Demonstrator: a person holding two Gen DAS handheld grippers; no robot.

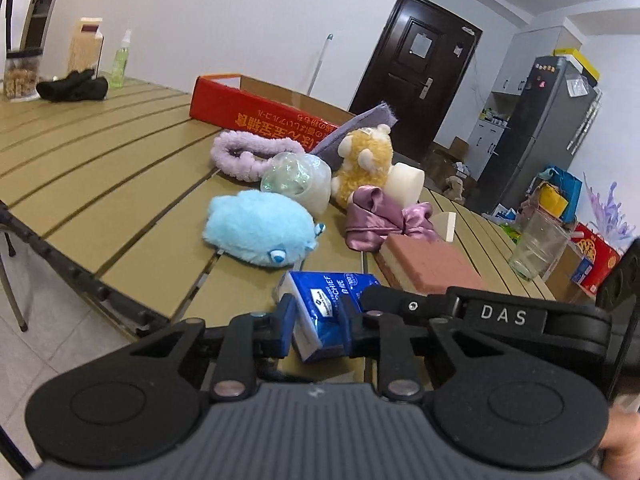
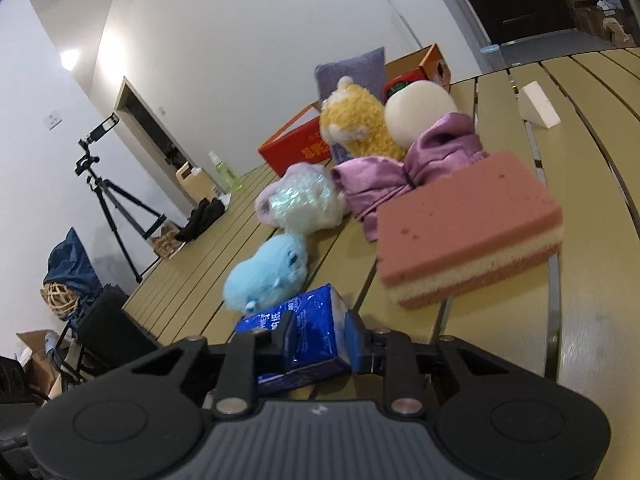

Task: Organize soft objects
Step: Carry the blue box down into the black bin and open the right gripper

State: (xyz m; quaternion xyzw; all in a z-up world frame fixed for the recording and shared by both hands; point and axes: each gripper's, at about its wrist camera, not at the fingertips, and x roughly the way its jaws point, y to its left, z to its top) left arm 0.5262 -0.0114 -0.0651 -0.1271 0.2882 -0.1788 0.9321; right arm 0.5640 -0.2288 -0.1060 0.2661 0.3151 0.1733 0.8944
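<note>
A blue tissue pack (image 1: 320, 312) (image 2: 298, 332) sits between the blue pads of my left gripper (image 1: 319, 322), which is shut on it at the table's near edge. My right gripper (image 2: 318, 340) also has its fingers closed on the pack; its black arm reaches in from the right in the left wrist view. Beyond lie a light blue plush (image 1: 258, 230) (image 2: 266, 272), a yellow plush (image 1: 364, 164) (image 2: 356, 124), a purple satin bow (image 1: 384, 218) (image 2: 404, 172), a pink sponge (image 1: 432, 266) (image 2: 468, 224), a fluffy lilac headband (image 1: 248, 154) and a shiny white puff (image 1: 298, 180) (image 2: 304, 200).
A red cardboard box (image 1: 256, 110) (image 2: 296, 148) with a purple cloth (image 1: 356, 126) over its edge stands behind the pile. A white round sponge (image 1: 406, 182), a white wedge (image 2: 538, 106), a glass (image 1: 536, 246), a black cloth (image 1: 72, 86) and a spray bottle (image 1: 120, 62) are on the slatted table (image 1: 100, 160).
</note>
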